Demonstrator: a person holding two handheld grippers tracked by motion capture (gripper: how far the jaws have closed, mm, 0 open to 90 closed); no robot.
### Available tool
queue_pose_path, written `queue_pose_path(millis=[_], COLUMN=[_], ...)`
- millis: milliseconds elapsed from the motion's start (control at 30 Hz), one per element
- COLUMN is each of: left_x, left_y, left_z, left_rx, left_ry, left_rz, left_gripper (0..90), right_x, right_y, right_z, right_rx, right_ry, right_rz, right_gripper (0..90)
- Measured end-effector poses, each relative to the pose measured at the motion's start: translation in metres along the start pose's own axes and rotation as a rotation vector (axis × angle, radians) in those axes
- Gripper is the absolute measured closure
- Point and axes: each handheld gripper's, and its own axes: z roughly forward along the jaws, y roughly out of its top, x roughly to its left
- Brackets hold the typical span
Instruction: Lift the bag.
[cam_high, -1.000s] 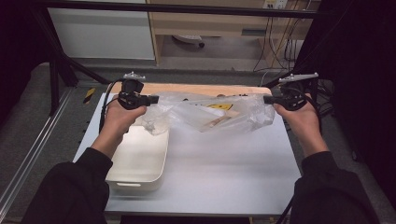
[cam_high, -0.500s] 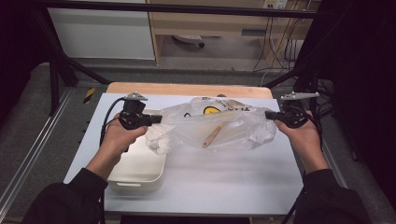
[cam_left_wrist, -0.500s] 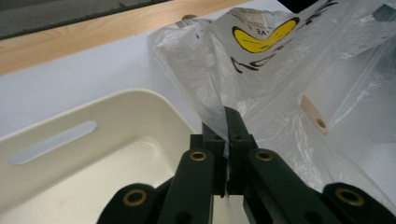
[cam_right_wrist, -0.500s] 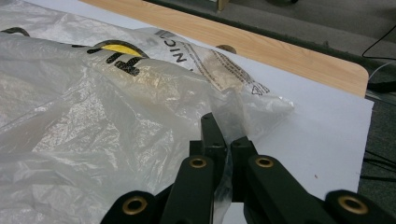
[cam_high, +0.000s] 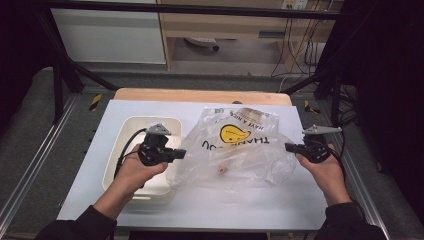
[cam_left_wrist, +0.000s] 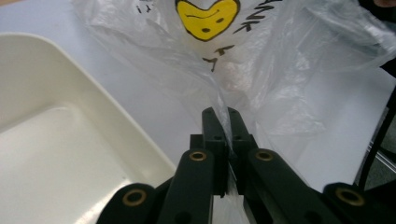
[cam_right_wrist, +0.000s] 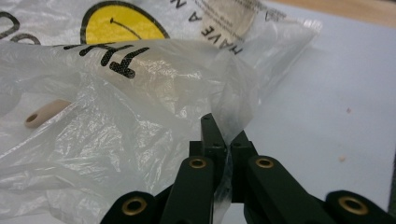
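A clear plastic bag (cam_high: 235, 150) printed with a yellow smiley face and black letters lies spread on the white table top (cam_high: 225, 205). My left gripper (cam_high: 181, 154) is shut on the bag's left edge, beside the cream tray (cam_high: 131, 127). My right gripper (cam_high: 288, 147) is shut on the bag's right edge. In the left gripper view the film (cam_left_wrist: 243, 70) runs pinched between the closed jaws (cam_left_wrist: 223, 122). The right gripper view shows the same pinch (cam_right_wrist: 223, 133) on the bag (cam_right_wrist: 130, 107). A small beige stick (cam_high: 222, 170) (cam_right_wrist: 44, 113) lies inside the bag.
The cream tray (cam_left_wrist: 56, 140) sits on the table's left side, under my left hand. A wooden strip (cam_high: 200, 95) runs along the table's far edge. Metal frame rails (cam_high: 30, 165) flank the table, and cables (cam_high: 295, 45) hang behind it.
Both hands have come down and toward me with the bag. The bag, held stretched in the air before, now lies slack on the table. The left gripper now sits over the tray.
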Motion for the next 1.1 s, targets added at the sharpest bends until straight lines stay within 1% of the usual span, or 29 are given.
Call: queue_pose_path(millis=[67,167,233,367,467,533,633,667,733,767,900,933,1000,1033,1100], left_x=[-0.004,-0.007,-0.007,-0.006,-0.005,-0.006,-0.010,-0.012,-0.014,-0.014,-0.013,-0.013,-0.010,-0.008,-0.005], left_y=[-0.004,-0.012,-0.016,-0.026,-0.033,-0.038,-0.042,-0.044,-0.045,-0.045,-0.040,-0.038,-0.035,-0.034,-0.032], left_z=[0.003,0.007,0.007,0.007,0.010,0.012,0.014,0.015,0.015,0.014,0.007,0.005,0.001,0.000,-0.003], left_rx=[0.021,0.036,0.038,0.036,0.042,0.050,0.053,0.050,0.034,0.023,-0.054,-0.079,-0.107,-0.118,-0.141], left_ry=[-0.005,-0.004,-0.005,0.000,0.001,0.002,-0.012,-0.012,-0.009,-0.004,0.024,0.035,0.059,0.079,0.122], left_rz=[0.009,0.004,-0.007,-0.017,-0.021,-0.020,-0.017,-0.015,-0.008,-0.010,-0.015,-0.021,-0.023,-0.027,-0.027], left_gripper=[90.0,89.9,89.8,89.3,89.4,89.4,88.7,88.1,84.6,81.8,69.8,67.0,62.5,60.1,52.5], right_x=[0.001,0.001,0.001,0.000,-0.001,-0.002,-0.005,-0.005,-0.009,-0.011,-0.015,-0.016,-0.017,-0.017,-0.017], right_y=[-0.011,-0.025,-0.032,-0.047,-0.054,-0.059,-0.064,-0.066,-0.068,-0.069,-0.074,-0.075,-0.076,-0.077,-0.078], right_z=[0.002,0.004,0.004,0.008,0.012,0.014,0.016,0.017,0.017,0.017,0.018,0.019,0.019,0.020,0.020], right_rx=[0.014,0.032,0.046,0.090,0.116,0.124,0.135,0.138,0.145,0.147,0.160,0.155,0.154,0.156,0.151], right_ry=[0.006,0.003,0.008,0.003,-0.003,0.001,-0.016,-0.031,-0.059,-0.059,-0.072,-0.069,-0.067,-0.067,-0.066], right_rz=[0.009,0.011,0.016,0.001,-0.009,-0.003,-0.002,-0.003,0.004,0.009,0.008,0.005,0.007,0.009,0.006], right_gripper=[90.0,90.0,90.0,90.0,90.0,90.0,90.0,90.0,90.0,90.0,90.0,90.0,90.0,90.0,88.9])
